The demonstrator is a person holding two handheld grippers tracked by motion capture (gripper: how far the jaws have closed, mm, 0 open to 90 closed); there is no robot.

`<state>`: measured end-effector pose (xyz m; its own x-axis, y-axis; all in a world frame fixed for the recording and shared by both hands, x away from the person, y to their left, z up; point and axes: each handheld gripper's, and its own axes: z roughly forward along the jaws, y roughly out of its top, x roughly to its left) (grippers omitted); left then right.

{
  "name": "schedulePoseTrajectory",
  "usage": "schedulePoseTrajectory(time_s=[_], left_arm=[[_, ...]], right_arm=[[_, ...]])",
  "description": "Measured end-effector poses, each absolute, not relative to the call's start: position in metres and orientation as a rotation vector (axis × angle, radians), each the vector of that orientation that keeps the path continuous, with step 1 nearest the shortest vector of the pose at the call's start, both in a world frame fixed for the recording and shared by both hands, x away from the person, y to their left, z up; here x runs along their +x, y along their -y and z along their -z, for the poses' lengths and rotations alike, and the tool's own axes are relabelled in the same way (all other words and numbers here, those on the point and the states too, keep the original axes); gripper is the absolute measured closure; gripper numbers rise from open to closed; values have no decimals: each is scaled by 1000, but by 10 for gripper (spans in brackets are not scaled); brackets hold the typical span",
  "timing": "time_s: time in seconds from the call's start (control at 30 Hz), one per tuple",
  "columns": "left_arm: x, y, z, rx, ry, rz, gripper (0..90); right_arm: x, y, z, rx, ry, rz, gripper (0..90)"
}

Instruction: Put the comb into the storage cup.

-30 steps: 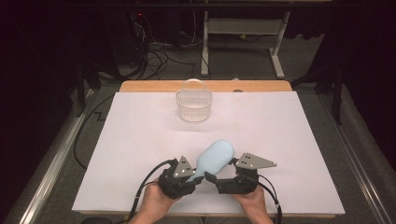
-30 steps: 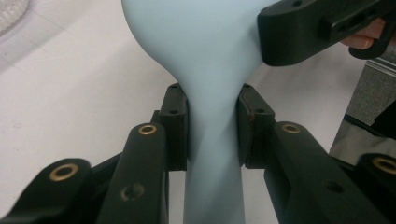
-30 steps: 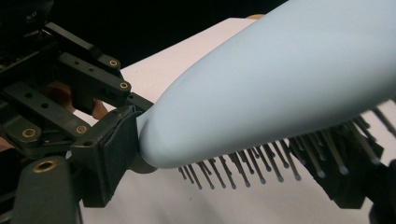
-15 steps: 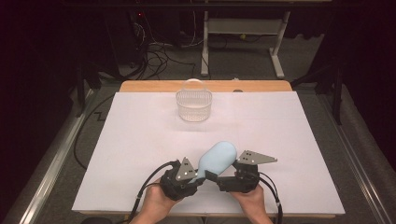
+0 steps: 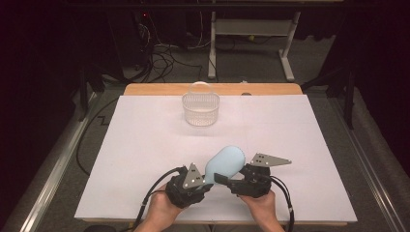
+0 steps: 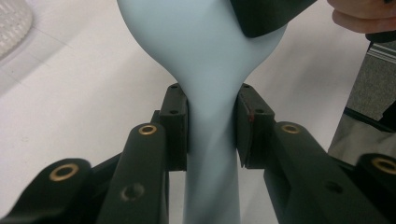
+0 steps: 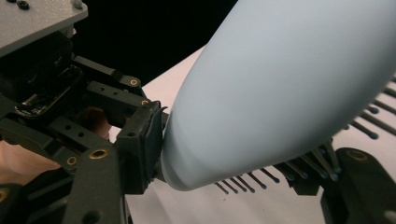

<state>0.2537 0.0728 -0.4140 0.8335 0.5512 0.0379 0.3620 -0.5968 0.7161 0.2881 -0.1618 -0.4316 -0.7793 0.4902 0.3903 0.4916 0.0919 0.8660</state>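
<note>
Left gripper [image 5: 205,180] clamped on the narrow handle of the pale blue plastic hairbrush [image 5: 226,160], pads tight on both sides in the left gripper view. Brush is off the white table sheet [image 5: 145,145], near edge, head tilted up toward the clear mesh plastic basket [image 5: 200,109] far off. Right gripper [image 5: 223,180] jaws just been closing around brush head: one pad on the back, other on the bristles.

We see a pale blue hairbrush [image 5: 226,162], handle clamped between our left claw's [image 6: 212,123] pads, its bristled oval head tilted up between our right claw's [image 7: 238,154] jaws.
</note>
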Motion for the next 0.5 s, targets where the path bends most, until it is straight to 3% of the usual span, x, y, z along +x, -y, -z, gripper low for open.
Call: schedulePoseTrajectory(time_s=[0.5], left_arm=[[255,-73,413,2270,-667,-329,675]], right_arm=[[292,164,426,-996,2252,1841,499]])
